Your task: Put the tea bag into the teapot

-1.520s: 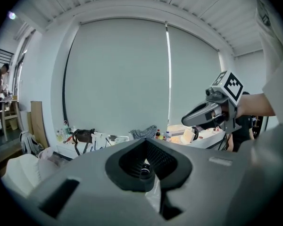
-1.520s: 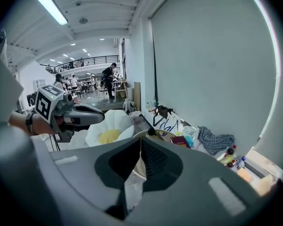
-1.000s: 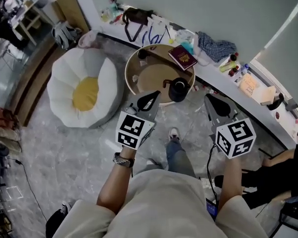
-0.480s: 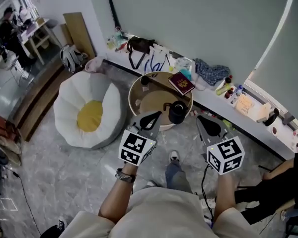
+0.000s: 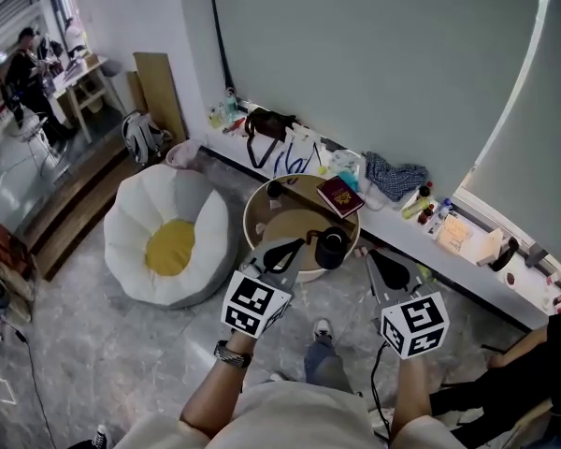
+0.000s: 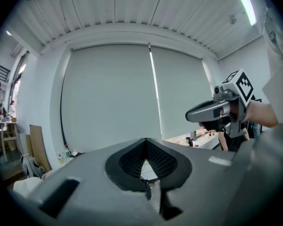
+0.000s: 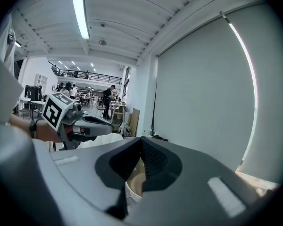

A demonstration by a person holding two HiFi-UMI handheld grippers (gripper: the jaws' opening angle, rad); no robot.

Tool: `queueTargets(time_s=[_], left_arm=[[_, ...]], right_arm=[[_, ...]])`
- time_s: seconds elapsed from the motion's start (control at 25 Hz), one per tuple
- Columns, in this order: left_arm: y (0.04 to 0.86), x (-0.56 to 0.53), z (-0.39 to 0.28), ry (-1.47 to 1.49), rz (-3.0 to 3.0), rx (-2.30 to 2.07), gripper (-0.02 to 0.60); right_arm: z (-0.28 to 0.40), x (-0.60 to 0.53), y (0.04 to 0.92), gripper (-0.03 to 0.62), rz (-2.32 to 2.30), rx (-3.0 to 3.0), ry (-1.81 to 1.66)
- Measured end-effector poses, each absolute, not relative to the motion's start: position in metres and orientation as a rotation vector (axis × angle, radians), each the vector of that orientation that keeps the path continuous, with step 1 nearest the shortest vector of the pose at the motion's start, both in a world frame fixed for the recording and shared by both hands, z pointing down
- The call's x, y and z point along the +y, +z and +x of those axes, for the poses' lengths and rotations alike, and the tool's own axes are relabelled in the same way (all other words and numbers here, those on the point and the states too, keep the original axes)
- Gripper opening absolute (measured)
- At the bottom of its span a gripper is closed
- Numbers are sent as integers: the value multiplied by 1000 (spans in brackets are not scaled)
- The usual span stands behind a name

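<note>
left hand-held gripper [image 6: 146,140] and right hand-held gripper [image 7: 141,141] both pressed together, empty, short of the round surface [image 5: 259,215] carrying the black teapot [image 5: 329,248]. no tea bag shows: already inside the pot, or yet to be located.

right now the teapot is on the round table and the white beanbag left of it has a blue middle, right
No: the head view shows the white beanbag has a yellow middle, not blue. The teapot is on the round table, beanbag to its left.
</note>
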State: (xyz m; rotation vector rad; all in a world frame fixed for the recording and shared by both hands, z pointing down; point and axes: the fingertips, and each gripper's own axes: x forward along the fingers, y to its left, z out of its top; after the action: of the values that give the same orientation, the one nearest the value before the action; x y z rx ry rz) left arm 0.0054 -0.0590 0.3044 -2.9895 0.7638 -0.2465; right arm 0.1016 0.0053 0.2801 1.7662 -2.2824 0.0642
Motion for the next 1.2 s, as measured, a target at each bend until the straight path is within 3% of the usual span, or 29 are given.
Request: queueTargets(time_s=[1.2], left_arm=[[283,-35,-12,-194,-2954,701,3]], right_arm=[[74,10,273,6,1747,-2288,-9]])
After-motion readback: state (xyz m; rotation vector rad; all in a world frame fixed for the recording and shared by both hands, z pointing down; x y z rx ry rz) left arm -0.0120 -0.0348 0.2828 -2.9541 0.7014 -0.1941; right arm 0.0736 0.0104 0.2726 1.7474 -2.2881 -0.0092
